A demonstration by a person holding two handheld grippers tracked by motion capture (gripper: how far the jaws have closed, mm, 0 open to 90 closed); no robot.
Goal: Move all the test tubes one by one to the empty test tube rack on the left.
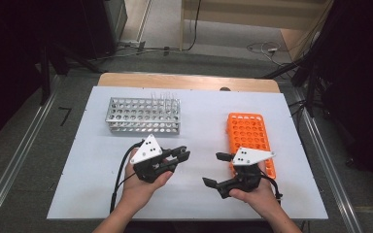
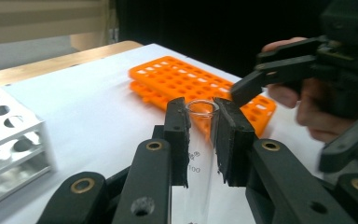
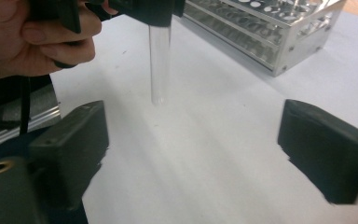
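My left gripper is shut on a clear glass test tube, held near its open rim. In the right gripper view the same tube hangs upright from those jaws, its rounded bottom above the white sheet. My right gripper stands wide open a short way from the tube, with nothing between its pads. It also shows in the left gripper view, as the right gripper at the upper right, in front of the orange rack.
A silver metal tube rack stands at the back left, with a few clear tubes at its right end. The orange rack lies flat at the right. Both sit on a white sheet over the table.
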